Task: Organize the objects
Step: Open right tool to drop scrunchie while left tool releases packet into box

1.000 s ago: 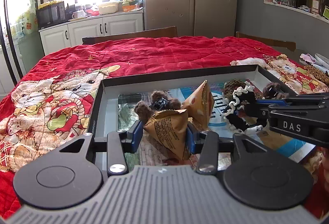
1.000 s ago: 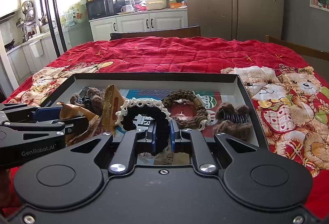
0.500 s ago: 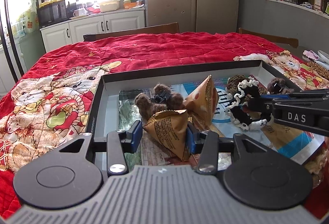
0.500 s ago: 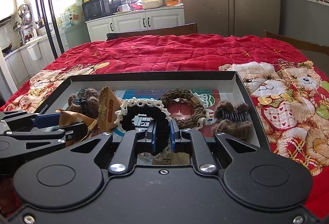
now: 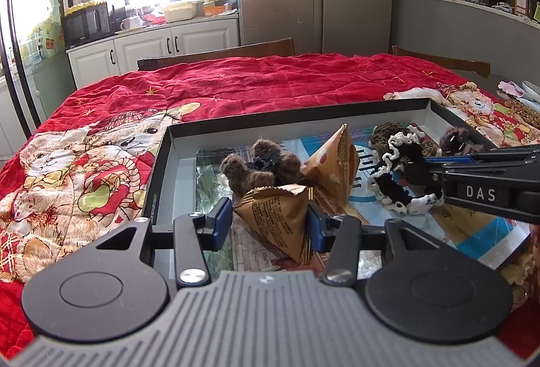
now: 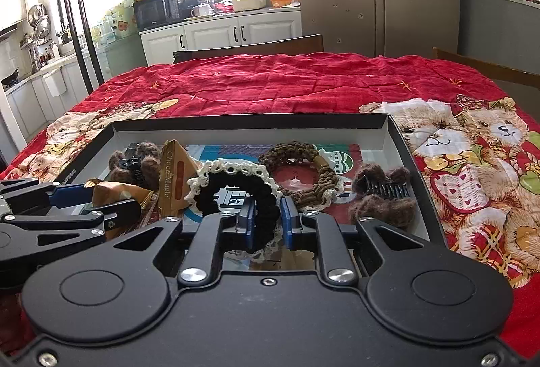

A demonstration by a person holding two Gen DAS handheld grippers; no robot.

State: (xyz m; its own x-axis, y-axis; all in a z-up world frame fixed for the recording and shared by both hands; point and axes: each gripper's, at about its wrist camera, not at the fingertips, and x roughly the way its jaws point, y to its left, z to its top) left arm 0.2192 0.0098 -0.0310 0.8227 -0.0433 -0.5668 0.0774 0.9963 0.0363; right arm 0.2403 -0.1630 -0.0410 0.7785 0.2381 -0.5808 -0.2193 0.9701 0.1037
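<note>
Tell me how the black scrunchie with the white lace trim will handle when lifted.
The scrunchie is knitted fabric, so probably floppy and light. It bunches between the right tool pads, so it likely squashes rather than slips. Its lace edge might snag the brown band beside it.

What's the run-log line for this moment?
left tongs: shut on brown triangular snack packet | right tongs: shut on black lace-trimmed scrunchie | both over black tray

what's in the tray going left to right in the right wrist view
left gripper on a snack packet → fuzzy brown claw clip → upright Choco Magic packet → black lace-trimmed scrunchie → brown braided hair tie → second fuzzy brown clip
</note>
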